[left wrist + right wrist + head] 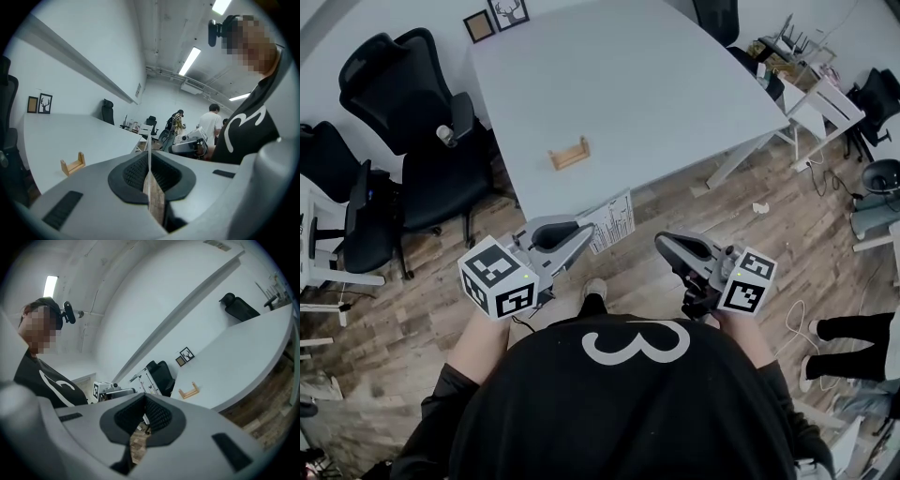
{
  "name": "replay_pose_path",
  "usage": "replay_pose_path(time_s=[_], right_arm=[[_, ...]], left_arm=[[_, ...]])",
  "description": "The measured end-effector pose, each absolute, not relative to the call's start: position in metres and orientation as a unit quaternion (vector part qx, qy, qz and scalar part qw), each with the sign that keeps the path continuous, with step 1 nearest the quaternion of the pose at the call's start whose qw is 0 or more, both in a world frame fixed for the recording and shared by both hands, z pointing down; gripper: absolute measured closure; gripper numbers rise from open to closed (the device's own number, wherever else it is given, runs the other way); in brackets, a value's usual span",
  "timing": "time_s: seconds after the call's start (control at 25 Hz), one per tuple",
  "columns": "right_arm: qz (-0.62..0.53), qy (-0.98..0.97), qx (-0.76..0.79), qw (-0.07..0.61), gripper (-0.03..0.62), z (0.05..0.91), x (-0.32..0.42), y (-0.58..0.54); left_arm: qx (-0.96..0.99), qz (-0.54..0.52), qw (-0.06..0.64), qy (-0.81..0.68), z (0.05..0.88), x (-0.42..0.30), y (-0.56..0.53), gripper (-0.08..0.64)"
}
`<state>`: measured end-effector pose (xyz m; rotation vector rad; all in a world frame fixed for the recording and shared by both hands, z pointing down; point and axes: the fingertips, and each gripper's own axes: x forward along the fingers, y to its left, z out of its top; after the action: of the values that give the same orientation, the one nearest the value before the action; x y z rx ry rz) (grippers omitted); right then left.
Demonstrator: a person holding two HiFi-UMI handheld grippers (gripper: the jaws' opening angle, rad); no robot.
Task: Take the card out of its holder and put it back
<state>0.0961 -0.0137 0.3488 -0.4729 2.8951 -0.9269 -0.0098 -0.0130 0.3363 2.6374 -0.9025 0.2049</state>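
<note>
The empty wooden card holder (569, 154) stands on the white table (675, 84), near its front edge. My left gripper (584, 236) hangs in front of the table, over the floor, shut on a white printed card (614, 223) that sticks out past its tips towards the table edge. In the left gripper view the card (149, 168) shows edge-on between the pads, with the holder (72, 164) lying far off to the left. My right gripper (666, 246) hovers beside it at the same height, shut and empty. The right gripper view shows the holder (189, 392) on the table ahead.
Black office chairs (422, 103) stand left of the table. Two small picture frames (495, 19) lean at the table's far left corner. Desks, cables and gear (825, 94) crowd the right side. Other people (211, 123) stand in the far background. Wood floor lies beneath both grippers.
</note>
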Motion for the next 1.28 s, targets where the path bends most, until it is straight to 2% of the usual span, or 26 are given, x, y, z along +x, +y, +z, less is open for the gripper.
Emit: replay_pose_path(time_s=[1.28], right_arm=[[-0.316,0.935,-0.161,0.029,0.583,0.359,0.1,-0.007]], left_arm=[[0.93,0.05,0.192,-0.308,0.339,-0.014,-0.01,0.535]])
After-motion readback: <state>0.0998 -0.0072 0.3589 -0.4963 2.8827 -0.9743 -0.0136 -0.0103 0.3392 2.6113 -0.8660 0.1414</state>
